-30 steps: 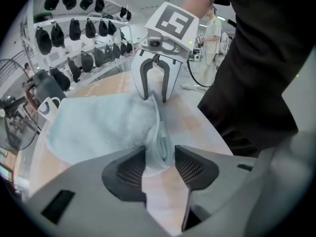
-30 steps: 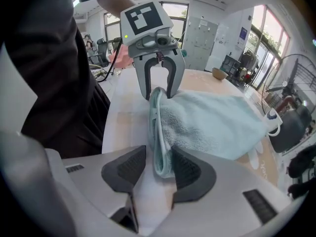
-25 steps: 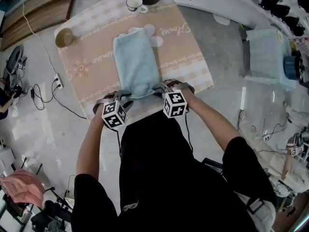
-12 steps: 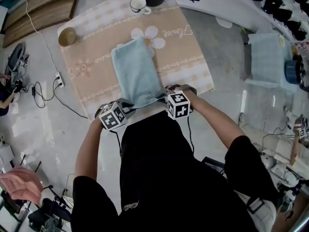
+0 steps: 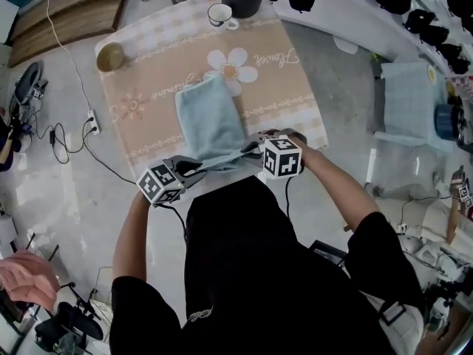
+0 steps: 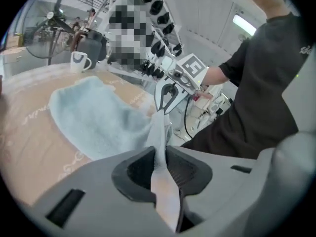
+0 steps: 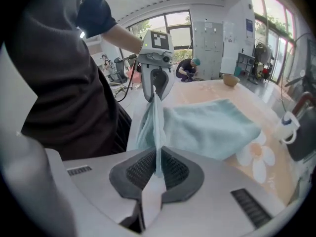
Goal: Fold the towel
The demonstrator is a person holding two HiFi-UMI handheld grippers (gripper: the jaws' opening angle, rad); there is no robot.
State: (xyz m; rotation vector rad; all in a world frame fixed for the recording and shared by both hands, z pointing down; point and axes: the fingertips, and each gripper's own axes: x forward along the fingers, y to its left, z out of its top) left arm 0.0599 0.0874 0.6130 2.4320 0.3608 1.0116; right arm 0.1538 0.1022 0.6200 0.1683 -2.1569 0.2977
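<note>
Pale glossy floor [image 5: 59, 205] (cables [image 5: 109, 167] trailing across it), tall windows [image 7: 175, 19] behind.

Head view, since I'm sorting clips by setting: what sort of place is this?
Likely a lab or workshop: power strip and cables on the bare floor, lockers, a counter lined with dark gear.

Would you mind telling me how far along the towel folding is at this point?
Done: the towel already looks folded into a narrow strip on the table. In hand: the left gripper and right gripper have just closed their jaws on its two near corners and hold that end off the table. Left: carrying the near end over to the far end, probably, and letting go.
</note>
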